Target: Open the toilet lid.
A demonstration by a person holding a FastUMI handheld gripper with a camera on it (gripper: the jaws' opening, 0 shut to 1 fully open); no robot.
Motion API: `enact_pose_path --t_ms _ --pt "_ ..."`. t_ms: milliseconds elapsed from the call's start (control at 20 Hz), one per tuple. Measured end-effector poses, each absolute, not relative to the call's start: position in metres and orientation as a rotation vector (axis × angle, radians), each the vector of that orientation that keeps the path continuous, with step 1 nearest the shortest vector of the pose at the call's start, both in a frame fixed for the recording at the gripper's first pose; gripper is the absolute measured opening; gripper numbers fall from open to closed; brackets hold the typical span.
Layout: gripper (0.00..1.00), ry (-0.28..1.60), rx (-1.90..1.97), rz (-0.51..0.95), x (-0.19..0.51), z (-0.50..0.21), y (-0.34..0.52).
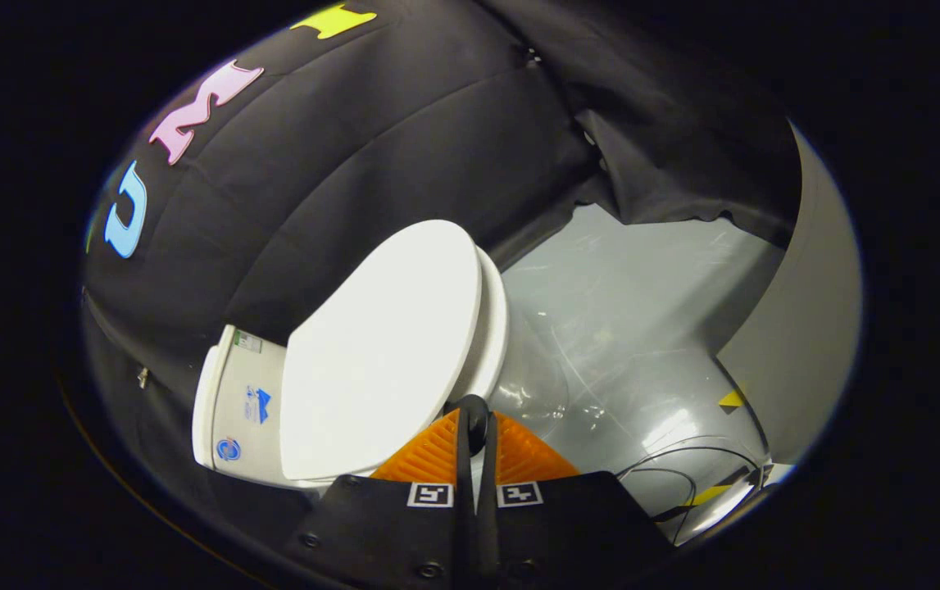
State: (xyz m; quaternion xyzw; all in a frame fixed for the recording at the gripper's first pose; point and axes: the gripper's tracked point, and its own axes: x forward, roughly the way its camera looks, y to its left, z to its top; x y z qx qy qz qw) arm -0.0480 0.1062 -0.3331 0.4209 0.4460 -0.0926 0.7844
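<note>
Gripper view: the gripper (475, 426) sits low in front, its two fingers (437, 455) drawn together so that just a thin slit runs between them, with nothing held. Their tips lie at the near edge of the lid (383, 352), at the rim where lid and bowl meet; whether they touch that edge I cannot tell.

The lid is a broad white oval. It looks down, lying flat on the seat (492, 328), whose rim shows as a narrow white band along its far side. The whole toilet appears canted because the camera is rolled, so the tilt says nothing of the lid being raised. No gap between lid and seat can be made out. The tank (236, 406) stands beyond the hinge end, against the booth's black cloth wall (338, 164). Beside the toilet the grey floor (642, 328) is bare apart from some cables (674, 467) near the fingers.

As to progress, I judge the task barely begun: the approach to the lid's front edge seems done, while catching the edge, lifting it and swinging it back toward the tank are all left.
</note>
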Motion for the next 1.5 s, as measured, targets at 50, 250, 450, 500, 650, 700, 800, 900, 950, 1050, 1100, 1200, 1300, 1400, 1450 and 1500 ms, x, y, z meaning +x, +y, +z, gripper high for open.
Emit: enact_pose_path --t_ms 50,250,450,500,650,700,800,900,950,1050,1100,1200,1300,1400,1450,1500 --pt "0.05 0.924 0.947 -0.194 -0.041 -0.321 0.100" --pt "0.05 0.804 0.956 -0.122 -0.005 -0.258 0.119" --pt "0.05 0.710 0.936 -0.012 0.024 -0.189 0.144" --pt "0.05 0.690 0.924 0.019 0.032 -0.172 0.152" --pt "0.05 0.637 0.878 0.110 0.046 -0.123 0.178" --pt "0.05 0.637 0.868 0.124 0.048 -0.114 0.185" --pt "0.05 0.635 0.860 0.137 0.052 -0.102 0.195" --pt "0.05 0.633 0.837 0.137 0.055 -0.100 0.197" --pt "0.05 0.637 0.834 0.137 0.055 -0.100 0.198" --pt "0.05 0.636 0.836 0.148 0.055 -0.094 0.202" --pt "0.05 0.634 0.831 0.157 0.055 -0.091 0.206" --pt "0.05 0.623 0.802 0.186 0.057 -0.081 0.217" --pt "0.05 0.606 0.768 0.220 0.061 -0.068 0.228" --pt "0.05 0.597 0.756 0.247 0.065 -0.057 0.240" --pt "0.05 0.595 0.753 0.258 0.066 -0.055 0.246" --pt "0.05 0.593 0.748 0.267 0.068 -0.051 0.250"
